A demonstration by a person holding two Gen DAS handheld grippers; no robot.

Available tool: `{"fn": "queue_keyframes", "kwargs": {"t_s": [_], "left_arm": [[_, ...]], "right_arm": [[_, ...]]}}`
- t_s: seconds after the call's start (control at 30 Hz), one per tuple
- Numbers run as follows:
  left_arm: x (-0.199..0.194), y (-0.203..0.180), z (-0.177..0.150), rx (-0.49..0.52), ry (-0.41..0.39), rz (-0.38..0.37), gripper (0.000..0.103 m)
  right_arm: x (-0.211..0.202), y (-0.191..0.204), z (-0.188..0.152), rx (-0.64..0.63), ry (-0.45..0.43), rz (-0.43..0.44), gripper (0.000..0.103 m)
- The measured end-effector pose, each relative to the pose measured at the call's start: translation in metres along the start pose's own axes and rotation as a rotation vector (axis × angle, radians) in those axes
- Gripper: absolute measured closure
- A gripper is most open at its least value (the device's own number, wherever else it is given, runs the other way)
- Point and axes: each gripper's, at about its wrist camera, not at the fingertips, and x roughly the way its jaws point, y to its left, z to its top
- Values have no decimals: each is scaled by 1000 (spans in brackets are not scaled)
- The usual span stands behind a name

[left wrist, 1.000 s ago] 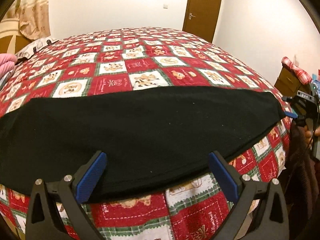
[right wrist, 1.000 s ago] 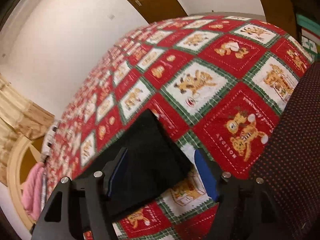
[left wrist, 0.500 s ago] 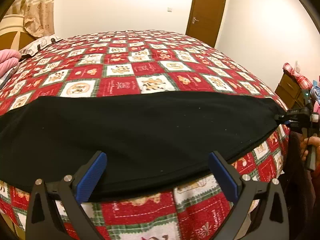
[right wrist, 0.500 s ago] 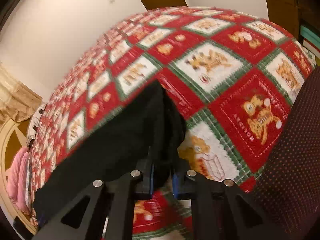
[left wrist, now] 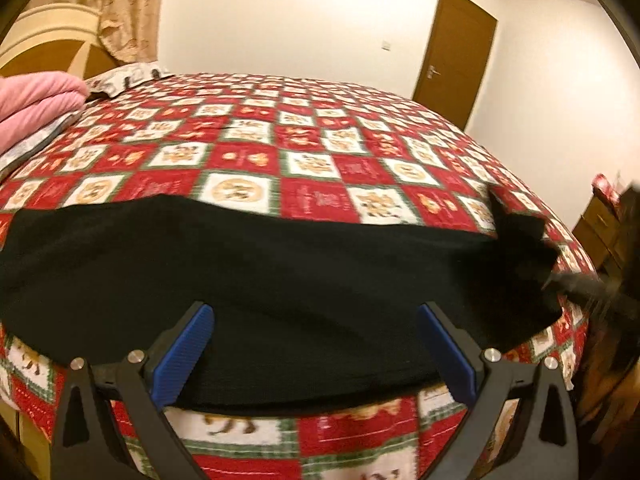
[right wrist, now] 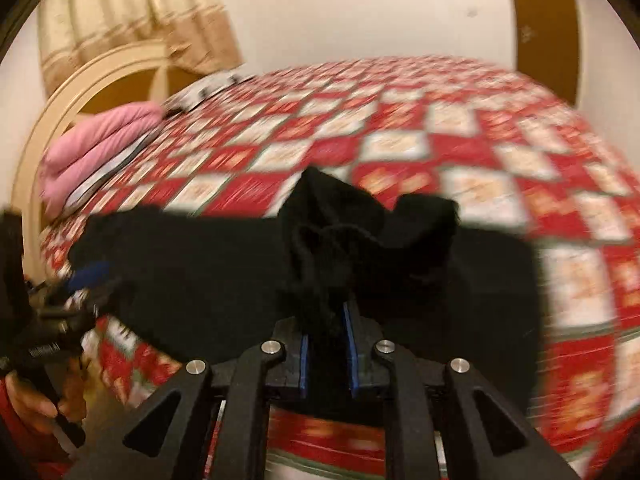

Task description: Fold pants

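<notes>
Black pants [left wrist: 280, 280] lie stretched along the near edge of the bed. My left gripper [left wrist: 316, 348] hovers open over their near hem, with the blue pads wide apart and nothing pinched. My right gripper [right wrist: 325, 320] has a bunched end of the pants [right wrist: 360, 236] between its pads. Its jaws are opening slightly, and the cloth is still pinched and lifted over the flat part. In the left wrist view the right gripper [left wrist: 576, 286] is a blur at the raised right end. In the right wrist view the left gripper [right wrist: 86, 276] shows blurred at the left, held by a hand [right wrist: 24, 404].
The bed carries a red, white and green patchwork quilt [left wrist: 320, 152]. A folded pink blanket [left wrist: 36, 100] and a pillow lie by the headboard [right wrist: 80, 92]. A brown door [left wrist: 456, 60] is in the far wall, and a wooden dresser [left wrist: 600, 224] stands to the right of the bed.
The right gripper went from open around the pants' end to shut on it, rolled, and swept the end over the rest of the pants. The left gripper drifted slightly and stayed open.
</notes>
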Motion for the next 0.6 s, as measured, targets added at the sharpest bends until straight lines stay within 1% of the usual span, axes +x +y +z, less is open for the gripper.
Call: {"fn": "queue_keyframes", "kwargs": {"t_s": [0.03, 0.07, 0.1, 0.13, 0.17, 0.23, 0.3, 0.4, 0.47, 0.53, 0.57, 0.6], "left_arm": [[0, 4, -1, -9, 2, 7, 0], [0, 8, -1, -15, 4, 12, 0], [0, 11, -2, -19, 6, 17, 0], [0, 13, -2, -20, 5, 22, 0], [0, 16, -3, -20, 3, 29, 0], [2, 19, -3, -24, 4, 37, 0], [5, 22, -3, -38, 12, 32, 0], [8, 23, -5, -42, 23, 26, 0], [9, 22, -7, -35, 27, 28, 0], [10, 21, -7, -34, 30, 26, 0], [9, 21, -8, -34, 31, 26, 0], [10, 20, -8, -33, 33, 25, 0]], "right_arm": [[12, 6, -8, 13, 23, 25, 78], [18, 10, -13, 28, 25, 43, 62], [14, 17, -17, 32, -32, 69, 50], [9, 24, -19, 34, -43, 102, 29], [8, 27, -20, 39, -38, 133, 25], [0, 34, -23, 52, -14, 213, 25], [-9, 39, -24, 39, -13, 283, 25], [-29, 40, -26, 9, -52, 291, 25], [-39, 27, -21, 45, -84, 282, 25], [-45, 6, -10, 109, -127, 249, 27], [-45, -5, -3, 143, -143, 216, 39], [-43, -13, 5, 166, -151, 187, 61]]}}
